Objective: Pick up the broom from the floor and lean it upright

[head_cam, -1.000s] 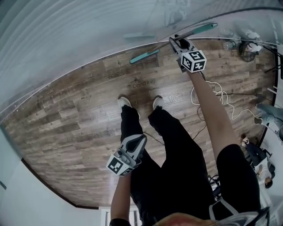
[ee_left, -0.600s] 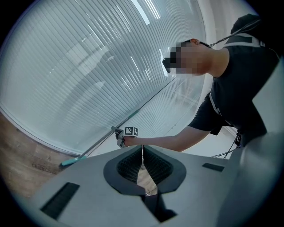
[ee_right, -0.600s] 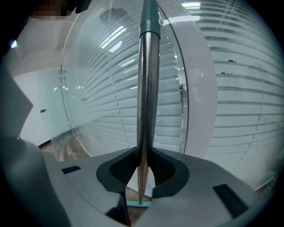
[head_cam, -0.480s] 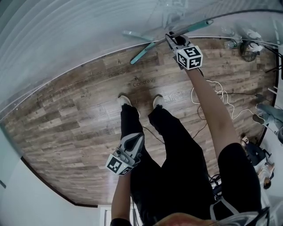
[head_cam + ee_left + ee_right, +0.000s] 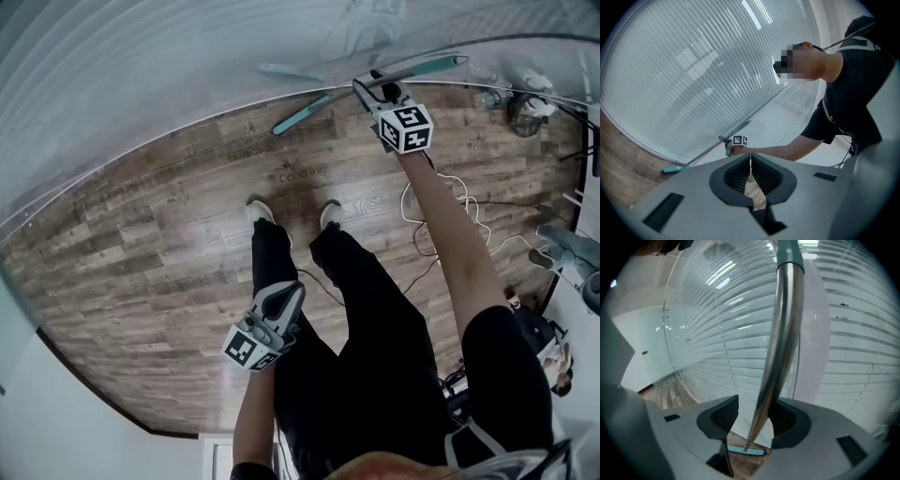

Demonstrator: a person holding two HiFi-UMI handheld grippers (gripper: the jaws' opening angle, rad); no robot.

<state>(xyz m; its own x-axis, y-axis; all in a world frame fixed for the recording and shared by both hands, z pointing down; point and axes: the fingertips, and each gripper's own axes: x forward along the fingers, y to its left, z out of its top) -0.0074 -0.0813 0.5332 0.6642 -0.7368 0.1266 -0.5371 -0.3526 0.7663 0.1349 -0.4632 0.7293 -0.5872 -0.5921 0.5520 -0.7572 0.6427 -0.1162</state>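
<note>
Right gripper view: right gripper (image 5: 754, 423) jaws opening, wide apart. Metal handle of broom (image 5: 780, 348) stands between them: clear gap on one side, close by other pad, not clamped. Broom leans tilted against glass wall (image 5: 843, 357); teal head on floor (image 5: 661, 397) at wall's foot, teal grip end up against glass. Head view: right gripper at handle's mid-length, just beside wall. Left gripper (image 5: 286, 292) well apart from wall, by person's legs (image 5: 356, 309); jaws together, nothing between.
</note>
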